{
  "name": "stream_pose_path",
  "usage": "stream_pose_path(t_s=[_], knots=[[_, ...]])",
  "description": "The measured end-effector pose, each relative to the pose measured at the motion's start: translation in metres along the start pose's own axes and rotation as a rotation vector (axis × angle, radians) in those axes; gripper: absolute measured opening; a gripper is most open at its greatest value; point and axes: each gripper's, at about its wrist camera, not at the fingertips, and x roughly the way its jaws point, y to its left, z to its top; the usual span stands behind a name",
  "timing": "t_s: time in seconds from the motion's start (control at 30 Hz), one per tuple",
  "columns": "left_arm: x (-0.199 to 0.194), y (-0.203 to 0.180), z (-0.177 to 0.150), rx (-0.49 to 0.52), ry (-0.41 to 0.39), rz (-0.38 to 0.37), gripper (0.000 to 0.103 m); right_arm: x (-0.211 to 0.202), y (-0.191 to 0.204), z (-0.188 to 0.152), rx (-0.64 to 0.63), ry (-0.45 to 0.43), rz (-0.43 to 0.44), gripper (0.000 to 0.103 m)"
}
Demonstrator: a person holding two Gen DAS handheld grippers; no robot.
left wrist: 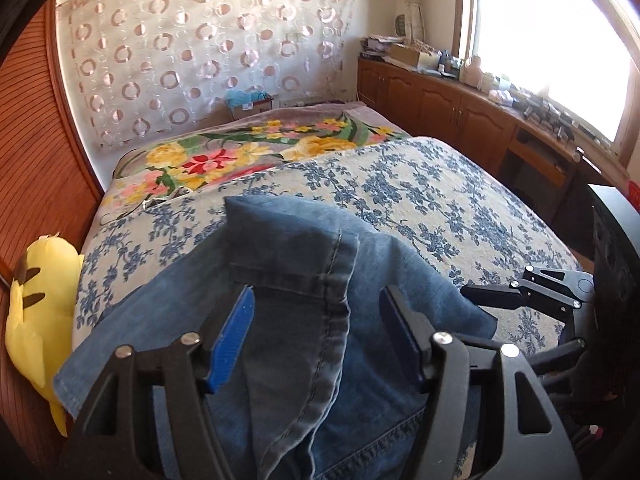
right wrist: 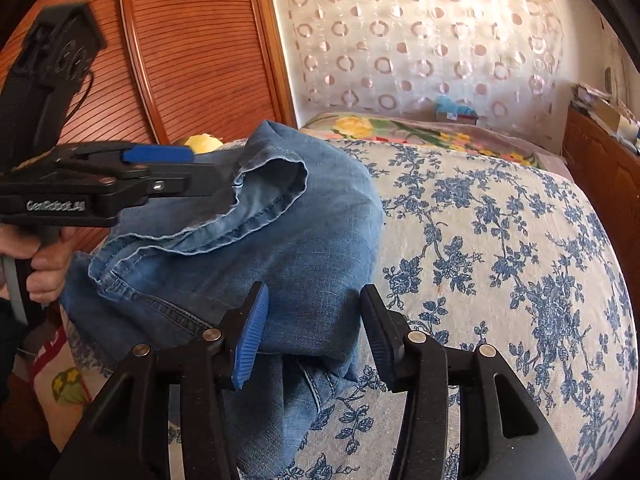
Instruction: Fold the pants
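Blue denim pants (left wrist: pixel 304 280) lie bunched on the bed's near end, one hemmed leg end folded back on top. They also show in the right wrist view (right wrist: pixel 280 232). My left gripper (left wrist: pixel 316 320) is open, its jaws wide apart on either side of the folded leg end, not pinching it. In the right wrist view the left gripper (right wrist: pixel 208 172) reaches in from the left over the hem. My right gripper (right wrist: pixel 316 320) is open, astride the pants' right edge. It shows at the right in the left wrist view (left wrist: pixel 472 292).
The bed has a blue floral cover (left wrist: pixel 420 200) and a bright flowered blanket (left wrist: pixel 240 152) at the far end. A yellow plush toy (left wrist: pixel 36 288) sits at the left by a wooden panel (right wrist: pixel 192 40). Cluttered wooden cabinets (left wrist: pixel 460 108) run along the right under a window.
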Motion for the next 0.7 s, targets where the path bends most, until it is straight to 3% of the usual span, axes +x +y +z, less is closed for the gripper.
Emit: stream_pose_path(t_s=[0.07, 0.13, 0.33, 0.37, 0.47, 0.7], knots=[[0.008, -0.004, 0.005, 0.017, 0.014, 0.008, 0.056, 0.002, 0.0, -0.003, 0.002, 0.001, 0.001, 0.048], [0.016, -0.007, 0.008, 0.038, 0.032, 0.02, 0.043, 0.003, 0.001, -0.004, -0.004, -0.001, -0.004, 0.048], [0.038, -0.011, 0.014, 0.086, 0.076, 0.065, 0.034, 0.005, 0.002, -0.006, -0.01, 0.0, -0.013, 0.048], [0.039, -0.011, 0.014, 0.086, 0.074, 0.071, 0.026, 0.005, 0.002, -0.006, -0.011, -0.002, -0.016, 0.048], [0.035, -0.003, 0.013, 0.059, 0.057, 0.07, 0.015, 0.004, 0.006, -0.008, -0.028, -0.005, -0.033, 0.048], [-0.013, 0.029, 0.011, -0.009, -0.046, 0.093, 0.01, 0.003, 0.004, -0.008, -0.015, -0.008, -0.016, 0.048]])
